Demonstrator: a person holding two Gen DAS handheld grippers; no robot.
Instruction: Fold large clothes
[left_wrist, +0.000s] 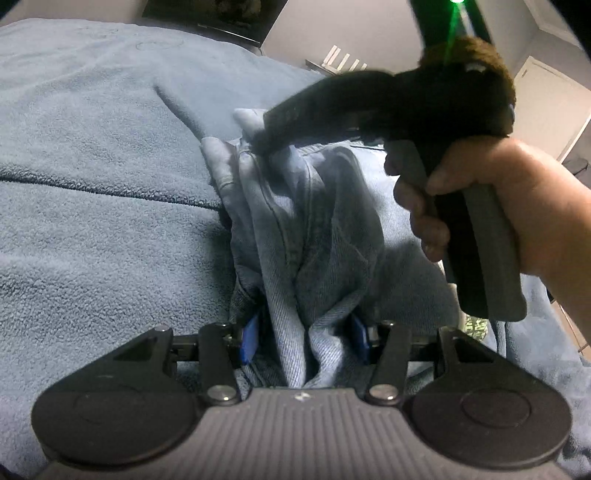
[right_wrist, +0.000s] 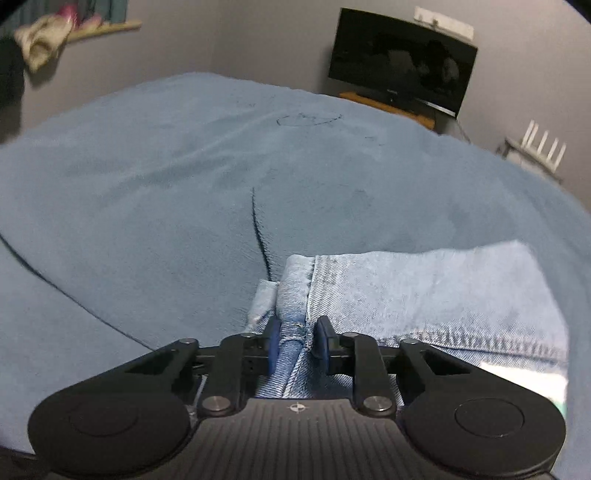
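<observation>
A pair of light blue jeans (left_wrist: 314, 229) lies bunched on a blue fleece blanket (left_wrist: 92, 147). My left gripper (left_wrist: 304, 338) is shut on a thick bunch of denim that fills the gap between its blue pads. My right gripper (right_wrist: 297, 339) is shut on a seamed edge of the jeans (right_wrist: 406, 291), which spread flat to the right of it. In the left wrist view the right gripper's black body (left_wrist: 388, 107) and the hand holding it hover over the far end of the jeans.
The blanket (right_wrist: 184, 184) covers the whole bed, with a few dark creases. A black TV (right_wrist: 402, 62) stands on a wooden stand beyond the bed. A white rack (right_wrist: 535, 147) stands at the right wall. Clothes hang at the upper left.
</observation>
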